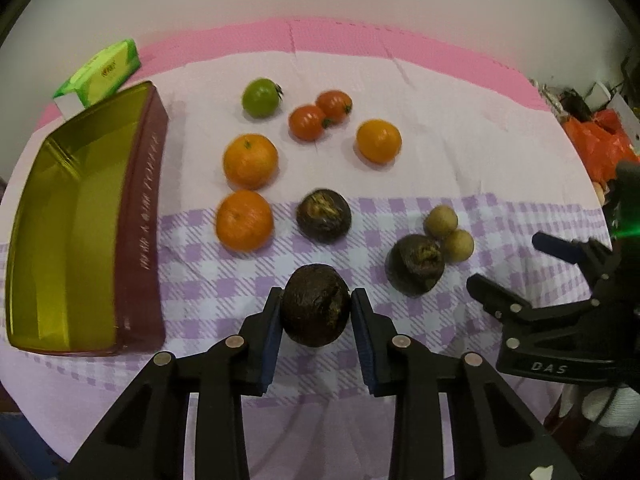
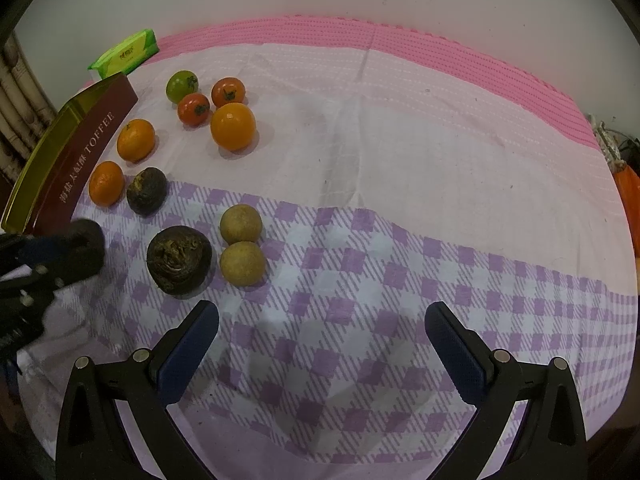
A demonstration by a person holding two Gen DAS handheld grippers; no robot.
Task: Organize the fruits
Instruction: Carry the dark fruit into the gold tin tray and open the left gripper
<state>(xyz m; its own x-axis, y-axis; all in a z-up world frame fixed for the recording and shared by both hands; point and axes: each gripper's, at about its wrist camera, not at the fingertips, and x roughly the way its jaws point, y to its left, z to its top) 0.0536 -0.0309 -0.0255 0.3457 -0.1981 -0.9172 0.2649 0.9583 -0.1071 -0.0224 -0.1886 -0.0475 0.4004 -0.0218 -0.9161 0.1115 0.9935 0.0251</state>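
My left gripper (image 1: pixel 316 312) is shut on a dark brown round fruit (image 1: pixel 315 310), held just above the checked cloth; it also shows in the right wrist view (image 2: pixel 86 250). Two more dark fruits (image 1: pixel 324 216) (image 1: pixel 415 264) lie on the cloth, with two small tan fruits (image 1: pixel 440 222), three oranges (image 1: pixel 250 160), two red tomatoes (image 1: pixel 307 122) and a green tomato (image 1: pixel 261 97). The gold-lined maroon toffee tin (image 1: pixel 140 216) stands open at the left. My right gripper (image 2: pixel 320 328) is open and empty over the cloth, to the right of the fruits.
A green tissue pack (image 1: pixel 102 72) lies behind the tin. The pink mat (image 2: pixel 400 40) runs along the far edge under the cloth. Orange bags (image 1: pixel 600 136) sit off the table at the right.
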